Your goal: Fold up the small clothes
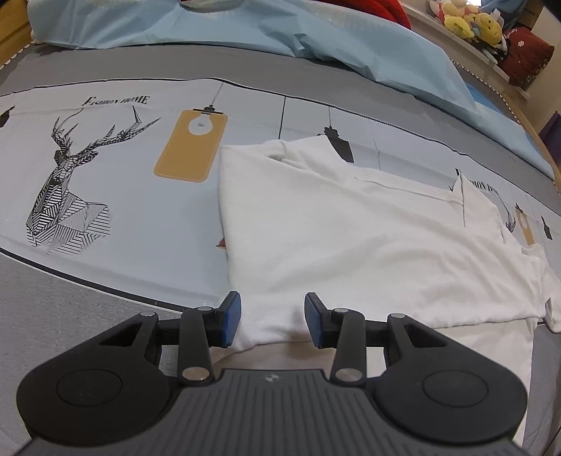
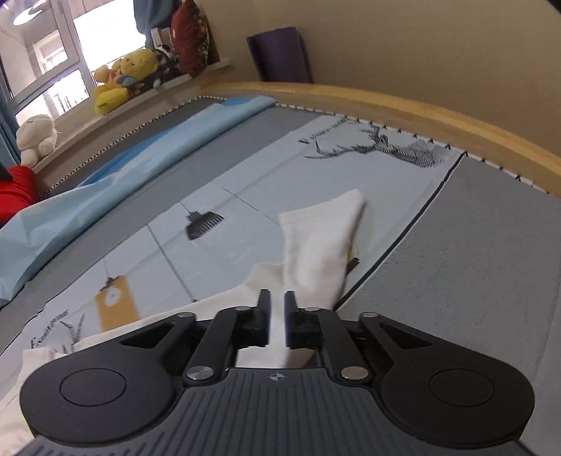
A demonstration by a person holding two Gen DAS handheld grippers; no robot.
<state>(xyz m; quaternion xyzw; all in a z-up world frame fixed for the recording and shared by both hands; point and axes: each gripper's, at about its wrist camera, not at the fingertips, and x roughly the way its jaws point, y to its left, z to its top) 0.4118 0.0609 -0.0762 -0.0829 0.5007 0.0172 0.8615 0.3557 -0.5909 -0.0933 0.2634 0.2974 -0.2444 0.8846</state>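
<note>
Fabric of a white garment [image 1: 350, 238] lies spread on the printed bedsheet [image 1: 122, 210], partly folded, its near hem between the parted blue pads of the left gripper [image 1: 272, 321], which grips nothing. Only the right wrist view shows a lifted sleeve-like end [image 2: 322, 245] of the garment, pinched in the clenched right gripper [image 2: 277, 315]. Beyond lie a light blue quilt [image 1: 245, 31], a wooden bed frame [image 2: 420, 112] and plush toys [image 2: 129, 77].

- White garment [image 1: 350, 238]
- Pale blue and grey bed sheet [image 1: 140, 196] printed with a black line-drawn deer [image 1: 70, 182]
- Light blue quilt [image 1: 245, 31]
- Yellow plush toys [image 2: 129, 77]
</note>
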